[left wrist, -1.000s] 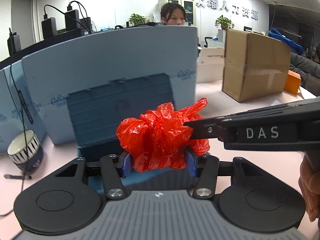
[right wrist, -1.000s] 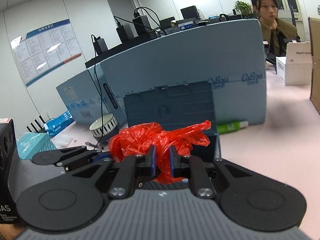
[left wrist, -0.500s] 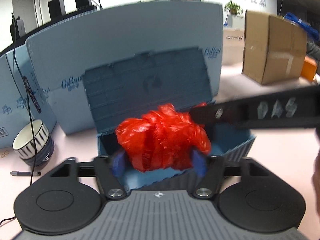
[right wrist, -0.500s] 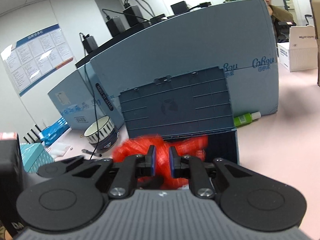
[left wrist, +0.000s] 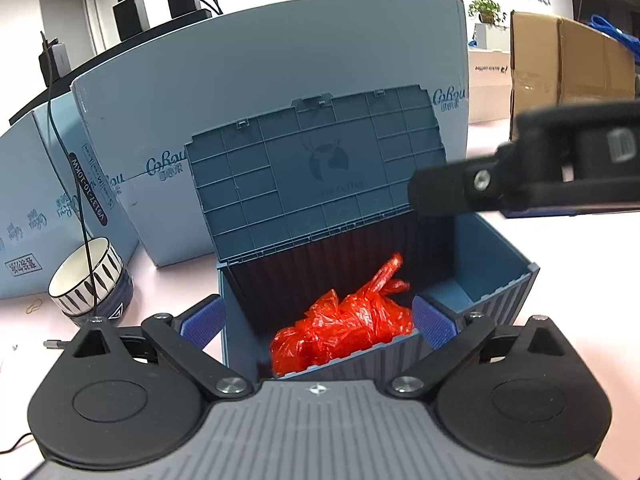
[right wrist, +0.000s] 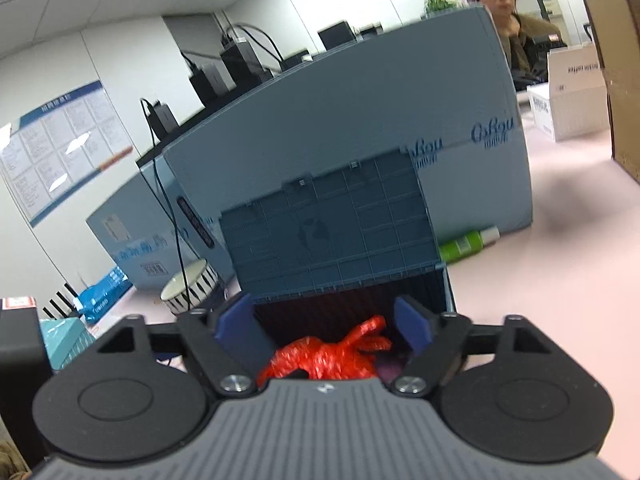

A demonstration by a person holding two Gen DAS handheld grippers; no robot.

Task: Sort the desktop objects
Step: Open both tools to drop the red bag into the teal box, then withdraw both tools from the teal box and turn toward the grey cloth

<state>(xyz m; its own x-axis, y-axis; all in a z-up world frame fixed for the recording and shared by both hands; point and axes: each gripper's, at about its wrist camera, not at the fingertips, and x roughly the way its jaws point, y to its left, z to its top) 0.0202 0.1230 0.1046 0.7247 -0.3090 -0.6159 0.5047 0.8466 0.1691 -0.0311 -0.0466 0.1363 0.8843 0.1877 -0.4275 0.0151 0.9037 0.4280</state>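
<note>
A crumpled red plastic bag (left wrist: 344, 330) lies inside an open blue storage box (left wrist: 500, 276) whose lid (left wrist: 316, 168) stands upright. It also shows in the right wrist view (right wrist: 324, 356), in the box (right wrist: 436, 292). My left gripper (left wrist: 318, 318) is open and empty, its blue pads on either side of the box's near wall, above the bag. My right gripper (right wrist: 324, 318) is open and empty over the box; its arm crosses the left wrist view (left wrist: 520, 184) at the right.
A striped bowl (left wrist: 90, 278) and a cable (left wrist: 76, 184) stand left of the box. Large blue cartons (left wrist: 240, 80) stand behind it. A green tube (right wrist: 468, 245) lies at the right on the pink table (right wrist: 560, 264). A cardboard box (left wrist: 568, 60) is at far right.
Both grippers held the red bag above the box a second ago. They lowered it, opened and let it go. It now lies in the box.
</note>
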